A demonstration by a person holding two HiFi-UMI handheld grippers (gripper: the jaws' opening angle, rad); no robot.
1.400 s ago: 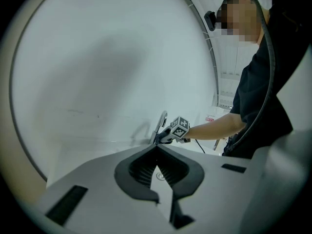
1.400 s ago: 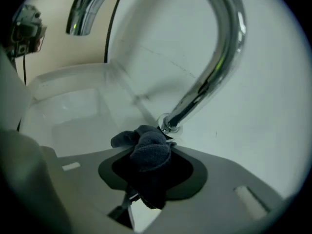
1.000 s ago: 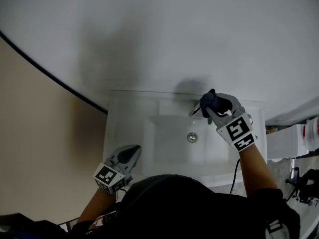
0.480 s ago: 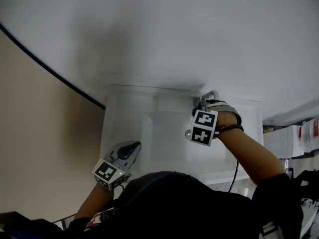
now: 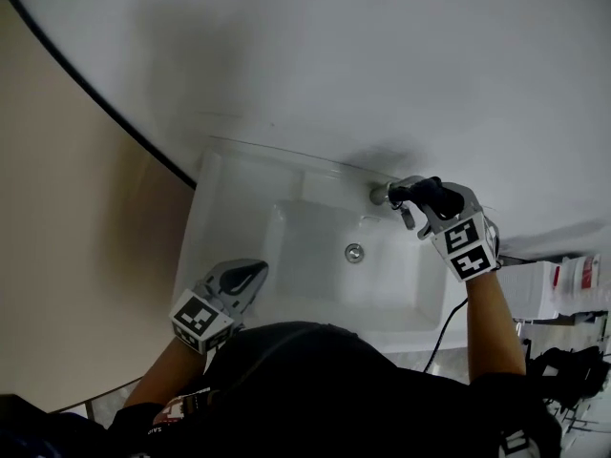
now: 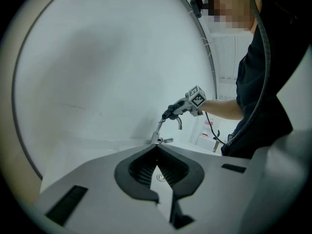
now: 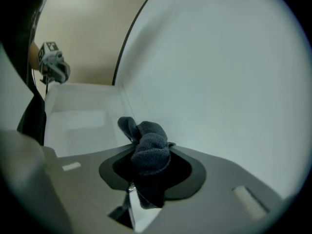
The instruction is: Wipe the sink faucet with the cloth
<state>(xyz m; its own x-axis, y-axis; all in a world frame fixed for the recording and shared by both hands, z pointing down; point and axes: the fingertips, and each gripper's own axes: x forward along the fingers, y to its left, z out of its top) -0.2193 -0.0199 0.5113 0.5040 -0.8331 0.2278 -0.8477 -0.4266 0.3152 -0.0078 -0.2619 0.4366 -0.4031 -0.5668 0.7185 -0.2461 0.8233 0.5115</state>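
A white sink [image 5: 229, 208] is set against the wall, with a chrome faucet [image 5: 381, 195] at its back rim. My right gripper [image 5: 414, 197] is shut on a dark blue cloth [image 5: 427, 193] and holds it against the top of the faucet. In the left gripper view the faucet [image 6: 160, 130] rises from the sink, with the cloth [image 6: 170, 112] at its upper end. In the right gripper view the cloth [image 7: 148, 149] bulges between the jaws and hides the faucet. My left gripper [image 5: 252, 277] hovers shut and empty over the sink's front left rim.
A drain [image 5: 354, 252] sits in the middle of the basin. A white bin and bottles [image 5: 558, 282] stand on a shelf to the right of the sink. A black cable [image 5: 447, 330] hangs under my right arm. The wall rises close behind the faucet.
My right gripper rolled and swung left over the faucet with the cloth, then came back to the faucet's right side. The left gripper stayed where it was.
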